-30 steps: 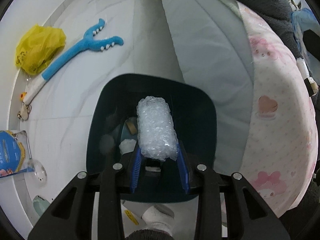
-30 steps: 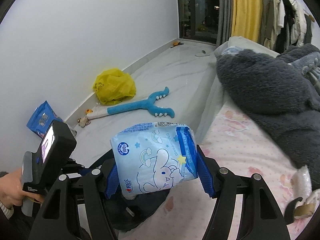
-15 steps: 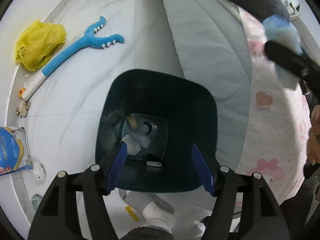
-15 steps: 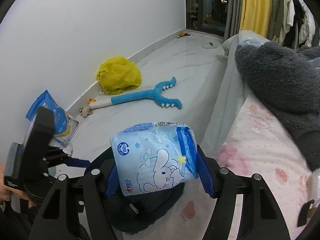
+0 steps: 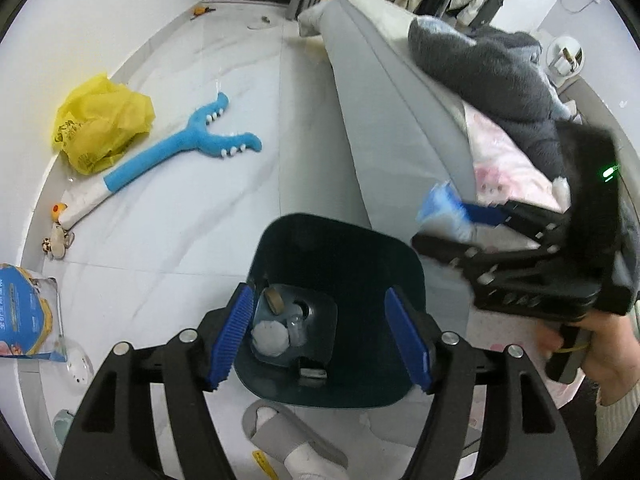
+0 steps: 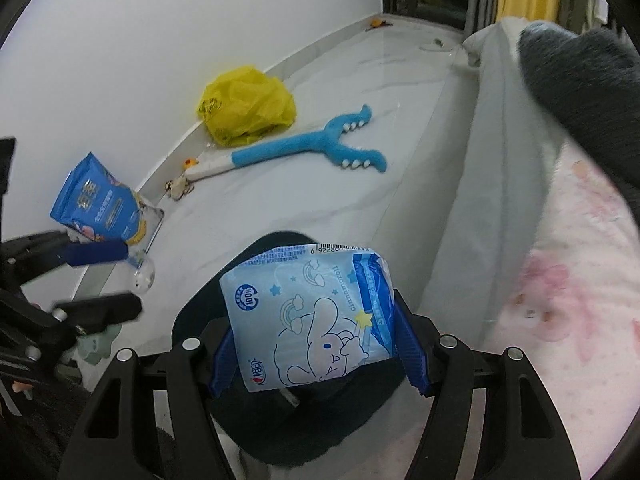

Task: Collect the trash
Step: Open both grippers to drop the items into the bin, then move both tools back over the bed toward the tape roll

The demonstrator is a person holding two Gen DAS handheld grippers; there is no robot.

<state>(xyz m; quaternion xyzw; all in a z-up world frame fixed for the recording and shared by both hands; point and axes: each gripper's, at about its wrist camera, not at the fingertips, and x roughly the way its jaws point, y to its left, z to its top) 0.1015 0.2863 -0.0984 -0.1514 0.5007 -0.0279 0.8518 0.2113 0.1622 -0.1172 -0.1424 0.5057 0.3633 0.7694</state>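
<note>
A second ago the left gripper point(image 5: 320, 336) pinched a roll of bubble wrap above the dark bin point(image 5: 340, 396); now its blue pads stand wide with nothing between them, the jaws having just been opening, and the roll is gone from them. Straight below that open gap, on the bin's floor, lie a white wad point(image 5: 270, 338), a tape roll point(image 5: 274, 300) and clear plastic scraps.

The right gripper point(image 6: 316, 348) clamps the pale blue tissue pack point(image 6: 308, 320) printed with a cartoon dog, as before, but it has come down and over: the pack, earlier seen above the bed's edge, now hangs directly above the bin's mouth point(image 6: 276, 440), between both pads.

Farther off on the marble floor point(image 5: 224, 184) lie a blue plush toy point(image 5: 192, 148) and a yellow bag point(image 5: 100, 124) by the wall; a grey blanket point(image 5: 488, 80) lies on the bed.
</note>
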